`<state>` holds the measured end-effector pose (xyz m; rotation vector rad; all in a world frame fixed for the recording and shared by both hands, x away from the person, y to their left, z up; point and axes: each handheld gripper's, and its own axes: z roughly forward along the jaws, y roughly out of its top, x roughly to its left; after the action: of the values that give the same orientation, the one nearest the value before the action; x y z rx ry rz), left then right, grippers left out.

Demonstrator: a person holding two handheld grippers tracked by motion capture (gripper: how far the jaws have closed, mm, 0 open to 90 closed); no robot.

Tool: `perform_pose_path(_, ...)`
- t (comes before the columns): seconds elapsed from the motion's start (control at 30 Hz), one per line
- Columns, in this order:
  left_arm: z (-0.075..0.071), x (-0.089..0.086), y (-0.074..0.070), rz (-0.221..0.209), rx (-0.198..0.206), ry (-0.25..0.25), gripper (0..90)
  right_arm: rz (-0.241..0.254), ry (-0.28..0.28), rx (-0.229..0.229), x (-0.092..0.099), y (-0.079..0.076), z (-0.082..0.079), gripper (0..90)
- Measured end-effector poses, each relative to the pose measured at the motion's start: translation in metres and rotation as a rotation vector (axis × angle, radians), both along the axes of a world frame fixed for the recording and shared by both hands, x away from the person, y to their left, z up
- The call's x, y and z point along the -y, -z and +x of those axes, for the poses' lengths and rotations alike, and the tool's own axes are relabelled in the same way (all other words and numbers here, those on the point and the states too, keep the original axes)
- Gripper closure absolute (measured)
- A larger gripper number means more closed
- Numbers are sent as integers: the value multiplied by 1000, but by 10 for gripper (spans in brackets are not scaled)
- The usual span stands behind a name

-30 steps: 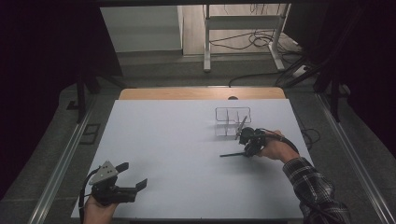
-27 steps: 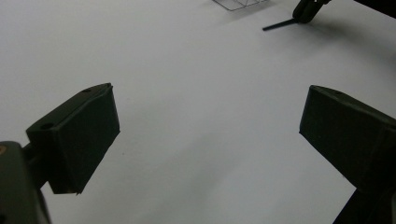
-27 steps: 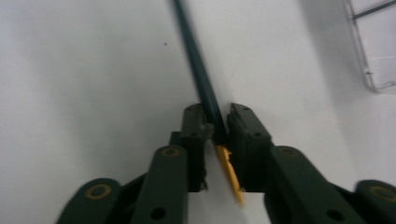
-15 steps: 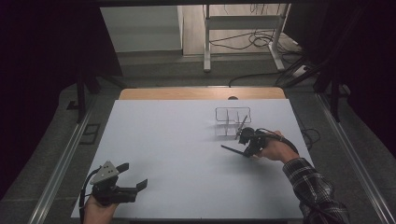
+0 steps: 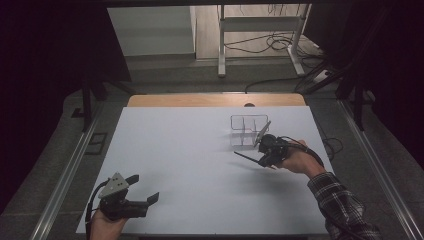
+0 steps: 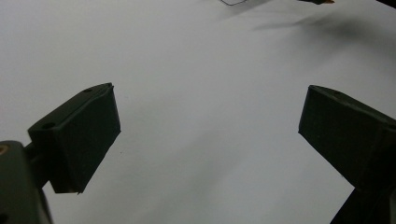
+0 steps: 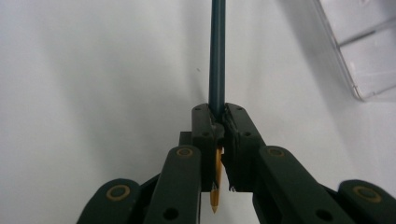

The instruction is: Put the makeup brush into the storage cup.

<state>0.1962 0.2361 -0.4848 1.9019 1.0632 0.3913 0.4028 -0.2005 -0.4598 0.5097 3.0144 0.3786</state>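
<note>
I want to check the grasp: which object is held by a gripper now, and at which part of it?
The right gripper holds a dark pencil near its sharpened end; the left gripper is open and holds nothing.

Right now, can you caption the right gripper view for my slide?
Right gripper jaws clamp a dark green pencil near its sharpened tip, above the white table, clear organizer alongside.
</note>
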Motion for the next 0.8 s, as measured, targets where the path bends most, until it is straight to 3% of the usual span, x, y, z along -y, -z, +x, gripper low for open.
perform_pose_path(0.47,-1,12,-4,43,17,47,46,114,8,3,5,-15,-24,832)
perform_pose_path(0.7,-3,28,-12,136,94,79,83,189,25,5,10,-26,-37,832)
perform_pose_path(0.8,-3,35,-15,147,116,94,105,231,43,13,12,-30,-46,832)
